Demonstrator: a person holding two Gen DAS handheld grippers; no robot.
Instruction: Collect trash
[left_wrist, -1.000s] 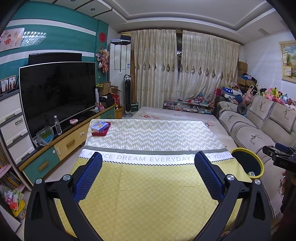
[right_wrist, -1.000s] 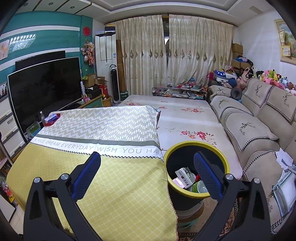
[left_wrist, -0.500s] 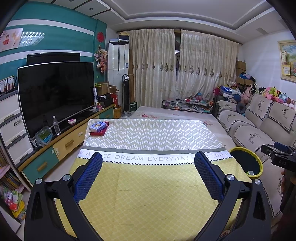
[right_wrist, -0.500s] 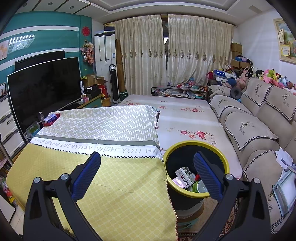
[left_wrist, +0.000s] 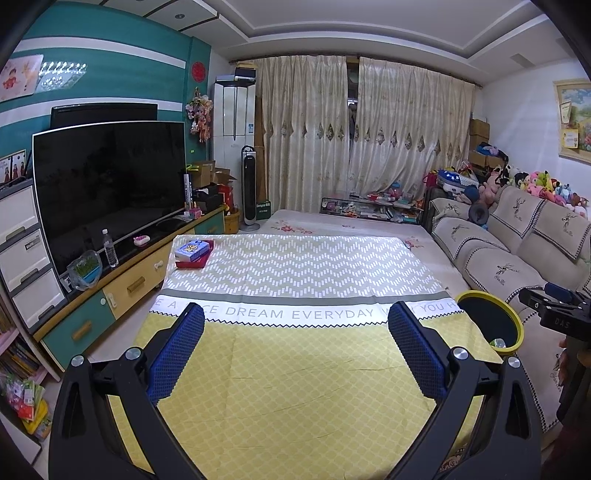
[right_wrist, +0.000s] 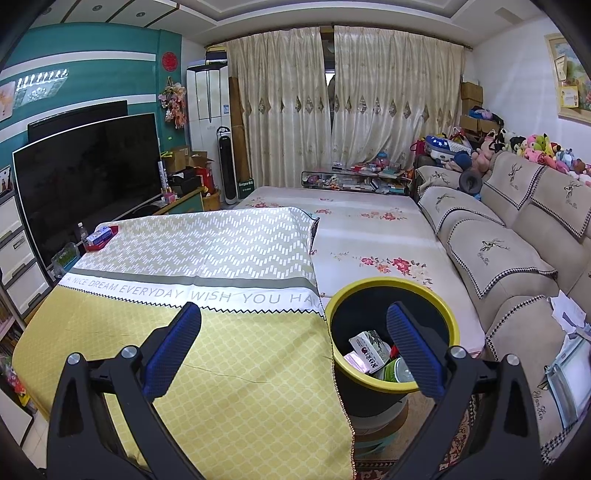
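A black trash bin with a yellow rim stands at the table's right edge, holding a carton and other trash. It also shows in the left wrist view. My right gripper is open and empty, its right finger over the bin's mouth. My left gripper is open and empty above the table covered with a yellow and white cloth. A blue box lies on a red tray at the table's far left corner.
A TV on a long cabinet runs along the left. A beige sofa stands on the right. A flowered mat lies beyond the table. My right gripper's body shows at the right edge of the left wrist view.
The left wrist view has drawn back and risen slightly. The right gripper has barely moved. Both stay open.
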